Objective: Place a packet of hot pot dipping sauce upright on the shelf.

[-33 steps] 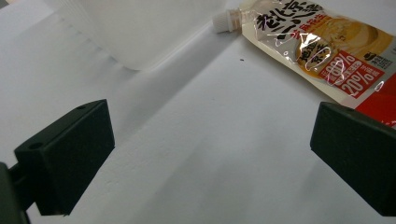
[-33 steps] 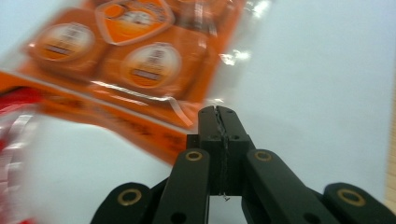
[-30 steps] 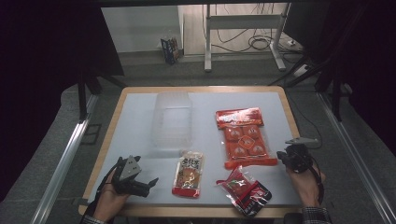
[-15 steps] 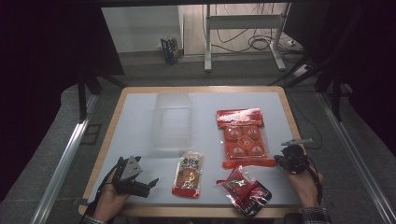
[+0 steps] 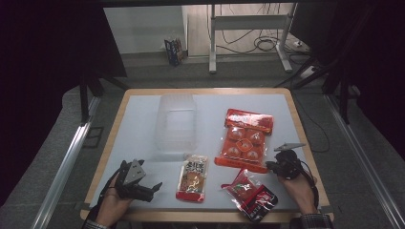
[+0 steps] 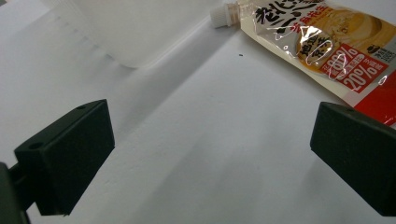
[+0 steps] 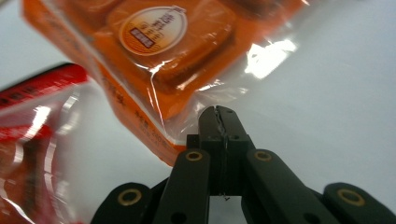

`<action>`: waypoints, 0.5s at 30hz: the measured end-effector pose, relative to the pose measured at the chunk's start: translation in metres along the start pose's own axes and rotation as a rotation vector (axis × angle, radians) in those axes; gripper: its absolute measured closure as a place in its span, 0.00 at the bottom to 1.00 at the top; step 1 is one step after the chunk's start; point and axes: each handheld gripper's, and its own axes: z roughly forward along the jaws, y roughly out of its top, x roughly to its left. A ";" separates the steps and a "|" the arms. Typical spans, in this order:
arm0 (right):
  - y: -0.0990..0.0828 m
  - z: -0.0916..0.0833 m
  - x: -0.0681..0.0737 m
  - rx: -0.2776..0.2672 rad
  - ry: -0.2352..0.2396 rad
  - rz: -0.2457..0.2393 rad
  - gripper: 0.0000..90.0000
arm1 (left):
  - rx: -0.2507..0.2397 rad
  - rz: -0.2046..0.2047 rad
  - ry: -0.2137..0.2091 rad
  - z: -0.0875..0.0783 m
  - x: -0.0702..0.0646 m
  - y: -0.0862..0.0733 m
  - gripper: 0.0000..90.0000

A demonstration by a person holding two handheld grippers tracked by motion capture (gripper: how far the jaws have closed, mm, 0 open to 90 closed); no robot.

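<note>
On the pale table (image 5: 143, 119) my clenched right gripper (image 7: 218, 116) nudges the orange clear-film pastry pack (image 7: 154, 51), seemingly empty-jawed; next, open to pinch its edge.

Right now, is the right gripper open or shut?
Shut. In the right gripper view the right gripper has both jaws pressed together, nothing between them, its tip at the orange pack's edge.

Orange snack bag (image 7: 154, 60): glossy crinkly plastic film. Table (image 5: 143, 119): matt white top w/ wood edge. Container (image 5: 177, 125): clear plastic.
</note>
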 end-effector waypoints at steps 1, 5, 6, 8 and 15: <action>0.002 0.002 0.003 -0.003 0.012 -0.005 0.98 | 0.000 0.000 0.000 0.000 0.000 0.000 0.00; 0.011 0.008 0.012 -0.012 0.026 -0.032 0.98 | 0.000 0.002 0.006 0.000 0.000 0.000 0.00; 0.014 0.011 0.015 -0.012 0.031 -0.041 0.98 | -0.001 0.002 0.006 0.000 0.000 0.000 0.00; 0.015 0.013 0.016 -0.014 0.038 -0.041 0.98 | 0.000 0.003 0.006 0.000 0.000 0.000 0.00; 0.022 0.023 0.023 -0.015 0.087 -0.034 0.98 | 0.001 0.003 0.006 0.000 0.000 0.000 0.00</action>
